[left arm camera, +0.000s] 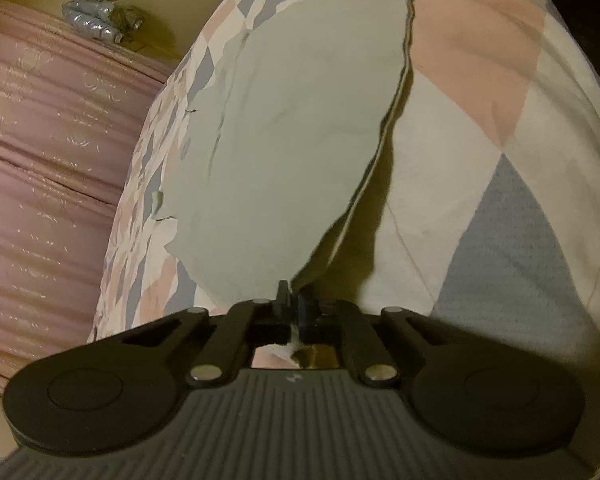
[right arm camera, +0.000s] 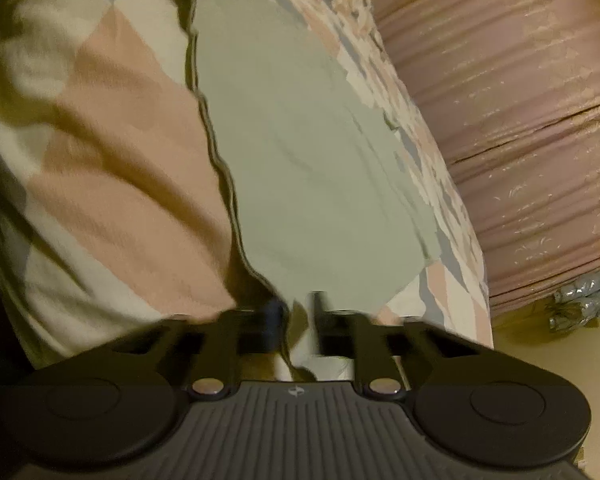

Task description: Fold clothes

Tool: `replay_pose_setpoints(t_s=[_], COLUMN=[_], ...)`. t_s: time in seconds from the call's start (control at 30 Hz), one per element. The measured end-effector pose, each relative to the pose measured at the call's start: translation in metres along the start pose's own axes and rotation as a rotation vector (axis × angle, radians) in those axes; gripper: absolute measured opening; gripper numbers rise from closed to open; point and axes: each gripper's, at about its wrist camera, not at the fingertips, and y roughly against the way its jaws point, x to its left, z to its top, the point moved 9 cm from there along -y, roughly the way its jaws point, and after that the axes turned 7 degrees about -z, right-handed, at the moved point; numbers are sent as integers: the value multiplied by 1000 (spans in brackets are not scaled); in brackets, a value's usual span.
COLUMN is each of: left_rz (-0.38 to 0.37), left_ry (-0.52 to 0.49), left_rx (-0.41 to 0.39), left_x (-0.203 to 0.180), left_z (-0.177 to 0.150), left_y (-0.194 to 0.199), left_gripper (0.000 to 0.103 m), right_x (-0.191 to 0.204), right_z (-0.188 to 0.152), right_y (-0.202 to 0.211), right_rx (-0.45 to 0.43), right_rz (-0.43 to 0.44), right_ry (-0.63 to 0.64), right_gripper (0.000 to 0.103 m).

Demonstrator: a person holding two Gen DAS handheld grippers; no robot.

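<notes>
1. Left gripper (left arm camera: 293,307): at the bottom centre of the left view. The jaws are nearly together and pinch a corner of the garment (left arm camera: 296,140), whose cloth tapers into the narrow gap.
2. Right gripper (right arm camera: 298,314): at the bottom centre of the right view, blurred. The jaws stand slightly wider, with a corner of the same garment (right arm camera: 300,160) running between them. It appears to be pinched.
3. Garment location: a pale green panel that rises from each gripper toward the top of the frame and spans the two grips. Its hemmed edge (left arm camera: 396,92) stands clear of the bed and casts a shadow beside it.
4. Bed (left arm camera: 480,140): a diamond-patterned cover lies beneath and behind the garment. A pink curtain (left arm camera: 40,140) fills the left side of the left view. Foil-wrapped items (left arm camera: 96,20) sit at the upper left.
5. Step in hand, as judged: a fold carry, with one edge lifted by both corners.
6. Next move, as judged: bring both corners across at equal height and lay them on the opposite edge. Release only once the cloth lies flat.
7. Pose: both grippers point forward along the garment, near the bed surface.
</notes>
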Motion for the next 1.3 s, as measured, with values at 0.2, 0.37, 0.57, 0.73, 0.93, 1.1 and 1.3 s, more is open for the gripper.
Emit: replay_pose_setpoints(t_s=[0.2,0.37,0.57,0.73,0.93,1.1,1.3], left_rz=[-8,-36,-92,-103,-58,-17,12], left_ry=[61,88,73,101,76,-3,-102], left_rx=[-35,-33,20,24,-28,-50,-54], left_x=[11,-3,-34,-35,-35,-42,-49], left_z=[2,2,-8,-19,-19,-14,-9], left_y=[35,61,51,54,63,56,38], left_gripper=[0,0,0,5,34,34,34], right_x=[-15,-16,8,10,6,10,16], right_z=[1,2,-4,-12,-22,-20,-12], right_y=[21,56,57,56,63,65,65], right_rx=[-22,-38,-7,13,17,8,-13], right_rz=[1,18,82,95,79,87,94], right_ry=[-48,-75,-93,-91,-115,-125,-114], right_gripper=[0,0,0,7,27,27,35])
